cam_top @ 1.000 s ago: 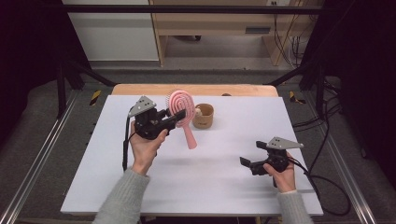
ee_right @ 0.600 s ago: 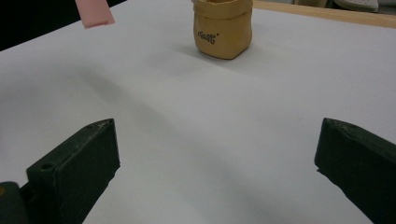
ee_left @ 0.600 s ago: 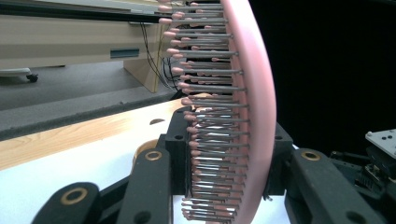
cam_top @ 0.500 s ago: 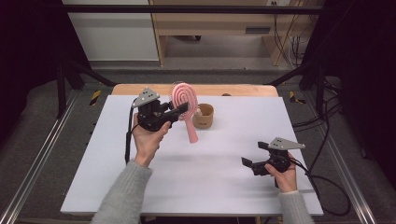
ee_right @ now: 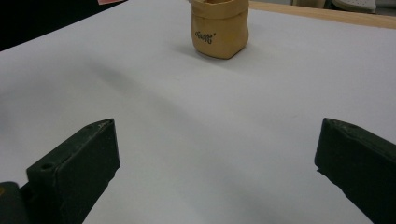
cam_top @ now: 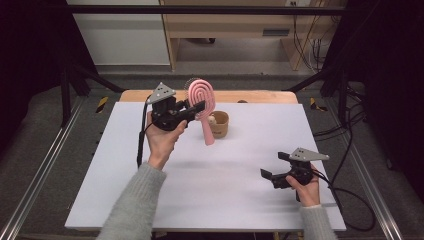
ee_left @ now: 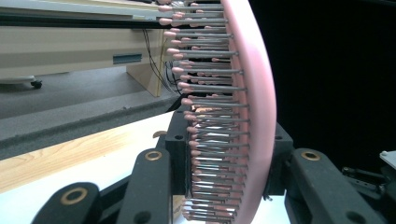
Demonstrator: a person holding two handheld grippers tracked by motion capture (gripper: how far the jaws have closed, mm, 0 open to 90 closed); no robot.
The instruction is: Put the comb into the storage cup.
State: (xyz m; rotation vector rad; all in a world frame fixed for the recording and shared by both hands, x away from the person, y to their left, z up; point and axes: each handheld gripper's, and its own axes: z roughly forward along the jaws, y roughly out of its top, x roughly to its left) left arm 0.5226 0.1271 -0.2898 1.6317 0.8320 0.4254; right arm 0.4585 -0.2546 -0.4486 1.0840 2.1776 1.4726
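High view: the left gripper (cam_top: 192,111) is clamped on a pink brush (cam_top: 202,102), held above the far part of the white table (cam_top: 150,200). The brush head is oval, with raised concentric ridges on its back; a tapered pink handle points down and toward the person. The jaws grip the head at its lower part. In the left gripper view, the brush (ee_left: 252,116) stands edge-on between the two black jaws, with rows of thin bristles carrying pink tips projecting to the left.

A small tan bag (cam_top: 220,124) stands upright on the table just beside the handle, on its right and slightly behind it; the handle end overlaps its left edge in the high view, and contact cannot be determined. In the right gripper view the bag (ee_right: 219,30) shows dark lettering on its front and a rolled rim.

The right gripper (cam_top: 267,176) rests low at the near right of the table, well apart from the brush, jaws spread wide with nothing between them.
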